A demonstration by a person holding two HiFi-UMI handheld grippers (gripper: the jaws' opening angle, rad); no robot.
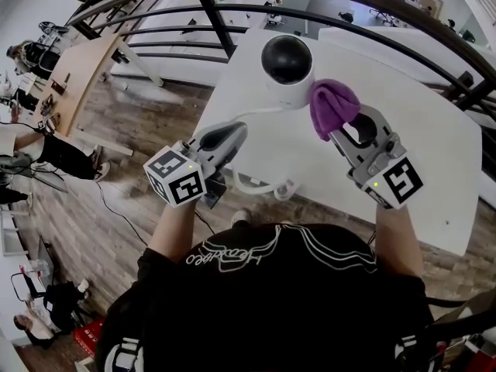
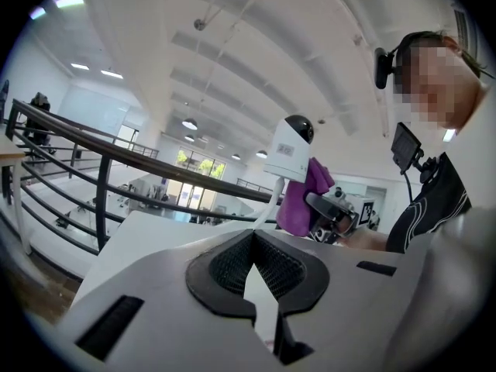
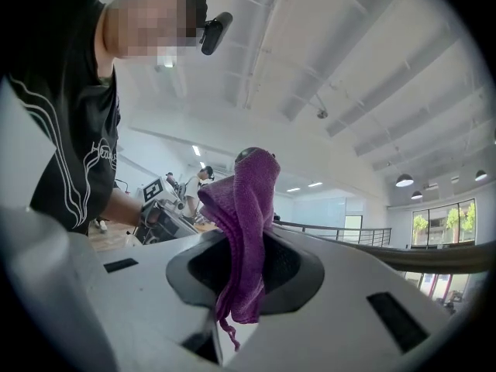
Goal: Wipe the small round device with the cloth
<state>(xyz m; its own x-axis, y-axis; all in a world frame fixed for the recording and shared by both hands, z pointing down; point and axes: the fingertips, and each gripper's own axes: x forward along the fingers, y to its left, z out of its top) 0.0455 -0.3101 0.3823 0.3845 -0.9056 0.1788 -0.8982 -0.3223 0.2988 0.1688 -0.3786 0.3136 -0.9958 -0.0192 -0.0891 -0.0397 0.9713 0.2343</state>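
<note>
One small round device (image 1: 287,67), a white body topped by a glossy black dome, stands near the far edge of the bench (image 1: 434,161), toward its far left corner. It looks like hard, light plastic, and the dome is probably slick and easy to smear. I judge that a sideways push could slide or tip it, so the sounder place to steady it is the white body below the dome. A purple cloth (image 1: 333,105), soft and limp, is bunched against the device's right side and seems to touch it; it should fold round the curve readily. The right claw (image 1: 342,130) is clenched on that cloth, a fold pinched between its pads with a loose end hanging down. The left claw (image 1: 235,136) is closed on nothing and hovers near the bench's left edge, apart from the device. A white cable (image 1: 260,186) runs from the device to the near edge and may tug. The bench top is plain, white and smooth. Beyond its far edge curves a dark railing (image 1: 232,10). A wooden floor (image 1: 124,122) lies below to the left, with other people at desks.
</note>
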